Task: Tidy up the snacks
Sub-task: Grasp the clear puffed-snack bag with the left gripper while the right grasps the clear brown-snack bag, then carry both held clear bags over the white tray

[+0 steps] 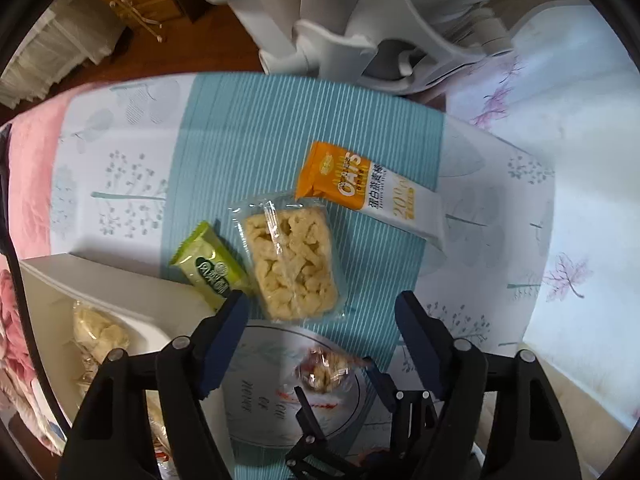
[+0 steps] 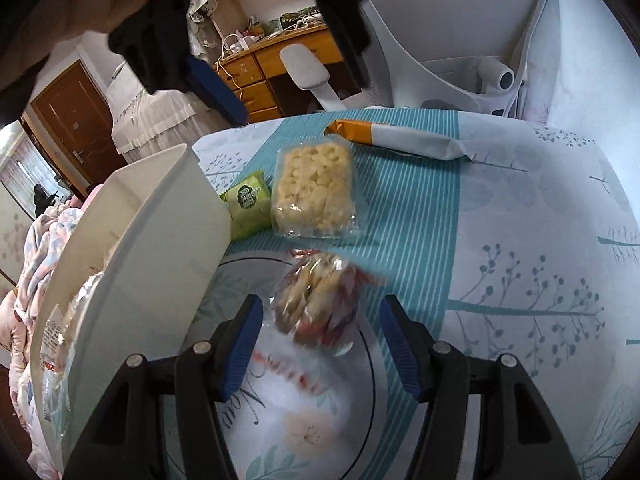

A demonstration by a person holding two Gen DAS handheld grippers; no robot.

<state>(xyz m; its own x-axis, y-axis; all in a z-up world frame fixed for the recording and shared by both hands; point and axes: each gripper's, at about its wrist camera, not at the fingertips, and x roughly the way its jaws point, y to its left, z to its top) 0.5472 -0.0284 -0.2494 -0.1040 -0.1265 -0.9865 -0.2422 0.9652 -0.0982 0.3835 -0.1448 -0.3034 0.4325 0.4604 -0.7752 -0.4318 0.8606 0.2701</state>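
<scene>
Behind the table stood a white office chair (image 2: pixel 460 52) and a wooden desk (image 2: pixel 276 64), with a brown door (image 2: pixel 76 120) off to one side. A cloth (image 1: pixel 248 128) printed with teal stripes and pale trees covered the table. The landmark was the puffed-rice cake (image 1: pixel 292 264) in its clear wrapper, lying flat on the striped band. Just beside it, toward the white bin (image 2: pixel 160 216), lay a small green packet (image 1: pixel 208 270), which touched the bin's wall. Beyond the cake, toward the chair, lay an orange-and-white oat bar (image 1: pixel 368 188), one end close to the cake's wrapper. On the near side of the cake sat a round wrapped snack (image 2: pixel 316 300) with red trim, resting on a circular print; it was blurred, so its contents could not be made out with certainty. The bin held more clear-wrapped cakes (image 1: pixel 100 332).

The left gripper (image 1: pixel 320 308) hung above the cake's near edge, jaws apart and holding nothing. The right gripper (image 2: pixel 320 316) straddled the round snack, pads clear of it on both sides, nothing gripped.
</scene>
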